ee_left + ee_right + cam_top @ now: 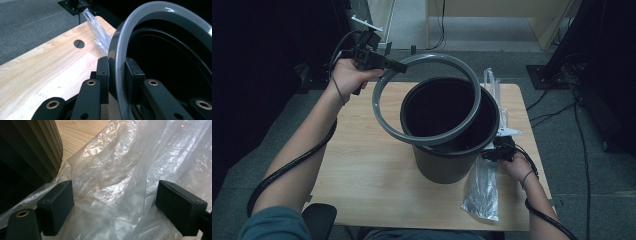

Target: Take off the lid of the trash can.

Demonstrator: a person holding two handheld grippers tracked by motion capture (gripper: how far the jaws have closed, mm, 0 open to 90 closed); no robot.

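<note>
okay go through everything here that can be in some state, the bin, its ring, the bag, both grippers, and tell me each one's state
bin: upright on the table, no liner, ring off.
grey ring: lifted, tilted above the bin.
plastic bag: lying crumpled beside the bin.
left gripper: shut on the grey ring.
right gripper: open, plastic bag between its jaws.

The bin (452, 150) stands upright on the surface (362, 165), right of its middle. The ring (424, 97) hangs tilted over the bin: its near right arc lies across the bin's mouth, and its far left arc rises up and out past the bin's left side, over the surface. The left gripper (394, 65) sits at the ring's far left edge, left of and behind the bin, its fingers (103, 75) on either side of the ring's wall. The plastic bag (484, 187) lies along the surface to the right of the bin, from behind it to the near edge. The right gripper (492, 152) sits just right of the bin's rim, over the bag, its fingers (56, 202) standing apart with the bag's film between them.
</note>
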